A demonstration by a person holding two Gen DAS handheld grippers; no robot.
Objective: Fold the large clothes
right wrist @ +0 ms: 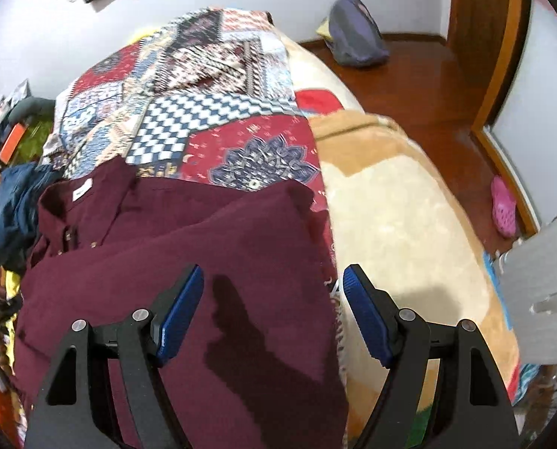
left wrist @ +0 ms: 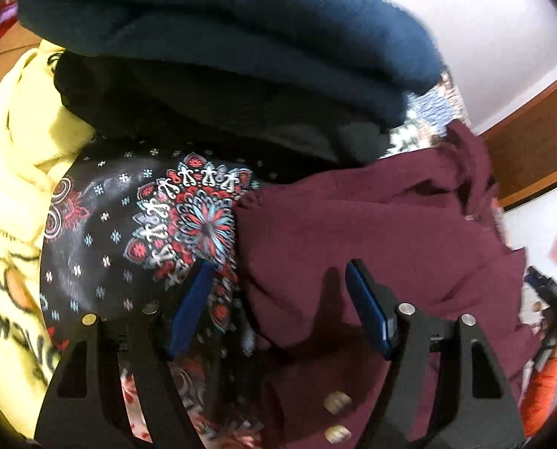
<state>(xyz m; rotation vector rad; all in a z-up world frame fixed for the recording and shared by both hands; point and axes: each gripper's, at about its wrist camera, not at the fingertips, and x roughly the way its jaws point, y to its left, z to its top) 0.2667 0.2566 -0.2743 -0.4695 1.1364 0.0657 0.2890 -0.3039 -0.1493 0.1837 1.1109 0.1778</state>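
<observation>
Maroon shirt (right wrist: 188, 247) lies rumpled across the bed (right wrist: 402, 224), mid-frame, beneath both grippers (left wrist: 278, 307) (right wrist: 273, 310), jaws spread and empty; a shallow pinch risks bunching layers or snagging the patchwork spread (right wrist: 203, 112) underneath.

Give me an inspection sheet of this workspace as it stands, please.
Surface: bed under a patchwork cover and a cream blanket.
Job's things: maroon shirt spread out, collar and label up.
Clutter: folded navy garment atop a pile; yellow garment; black floral cloth; blue cloth.
Grippers: left gripper and right gripper both open, empty.
Cables: nothing seen.
Surroundings: wooden floor, pink clog, bag.
</observation>
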